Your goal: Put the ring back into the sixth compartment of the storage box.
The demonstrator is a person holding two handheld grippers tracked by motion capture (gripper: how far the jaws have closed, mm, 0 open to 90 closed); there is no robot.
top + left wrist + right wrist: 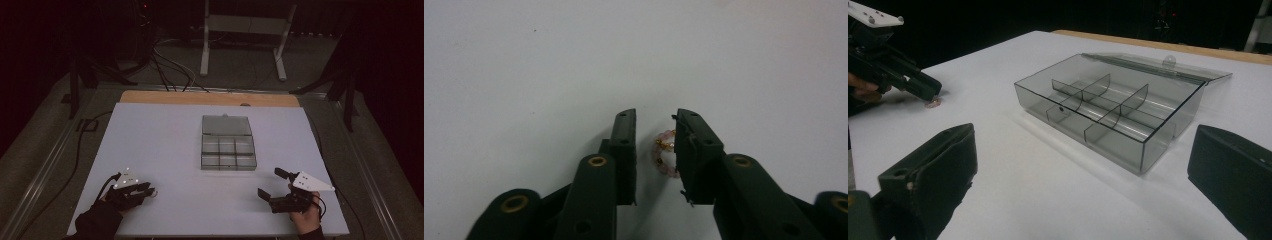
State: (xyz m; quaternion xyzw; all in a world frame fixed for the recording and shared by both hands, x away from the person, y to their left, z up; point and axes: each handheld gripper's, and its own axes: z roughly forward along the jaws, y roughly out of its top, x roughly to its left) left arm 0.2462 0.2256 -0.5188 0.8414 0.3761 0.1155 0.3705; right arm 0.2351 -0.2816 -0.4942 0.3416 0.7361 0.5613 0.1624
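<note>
A small ring of pink beads [665,156] lies on the white table between the jaws of my left gripper [654,117]. The ring rests against one jaw, and a gap separates it from the other, so the gripper is open around it. In the high view my left gripper [148,191] sits low at the table's near left. The right gripper view shows it [923,90] with the ring [933,104] under its tips. My right gripper [270,182] is wide open and empty at the near right, its jaws [1084,129] facing a clear compartment box [1168,120].
The clear box [229,161] stands at the table's middle with its lid [226,125] folded back flat, and its several compartments look empty. The white tabletop [150,140] ends in a wooden strip [210,98] at the far side. Cables and a metal stand [243,35] are on the floor beyond.
</note>
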